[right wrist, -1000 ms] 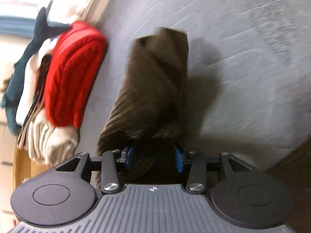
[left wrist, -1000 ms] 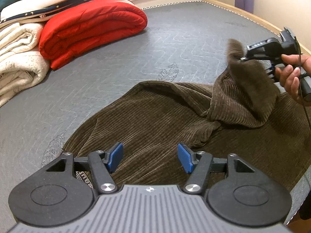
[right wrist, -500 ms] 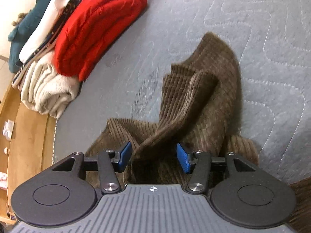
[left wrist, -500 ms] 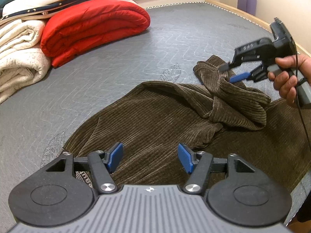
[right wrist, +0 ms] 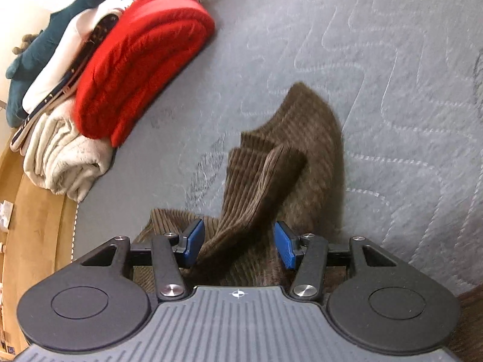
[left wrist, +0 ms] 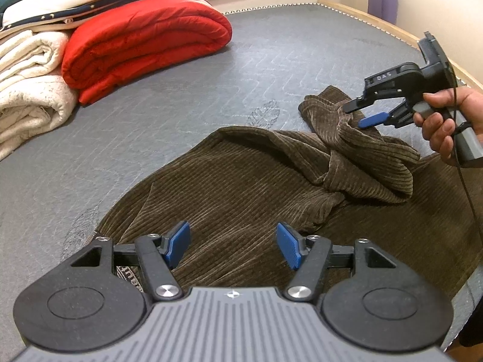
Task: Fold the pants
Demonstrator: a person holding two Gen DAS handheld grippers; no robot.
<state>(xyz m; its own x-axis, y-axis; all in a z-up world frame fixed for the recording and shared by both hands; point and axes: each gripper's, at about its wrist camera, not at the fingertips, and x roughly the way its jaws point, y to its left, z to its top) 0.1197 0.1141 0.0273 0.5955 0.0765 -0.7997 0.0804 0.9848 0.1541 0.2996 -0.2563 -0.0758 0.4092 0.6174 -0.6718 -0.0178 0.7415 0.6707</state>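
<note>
Brown corduroy pants (left wrist: 241,181) lie spread on the grey mattress (left wrist: 271,60). One leg is bunched in a crumpled heap (left wrist: 362,154) at the right. My left gripper (left wrist: 232,246) hovers open over the flat part of the pants, with nothing between its blue pads. A hand (left wrist: 437,120) holds my right gripper (left wrist: 359,114) just above the crumpled leg. In the right wrist view, the right gripper (right wrist: 238,244) stands open. A raised ridge of the pants (right wrist: 265,181) passes loosely between its jaws, and the leg end (right wrist: 311,126) rests on the mattress beyond.
A folded red quilt (left wrist: 145,45) and rolled cream blankets (left wrist: 27,90) are stacked at the far left of the mattress, with darker bedding on top. A wooden bed edge (left wrist: 392,30) runs along the far right. Grey mattress surface lies between the stack and the pants.
The right gripper was shut on the lifted pant leg. It has let go, and the leg has dropped into a crumpled heap on the mattress. The left gripper has stayed put.
</note>
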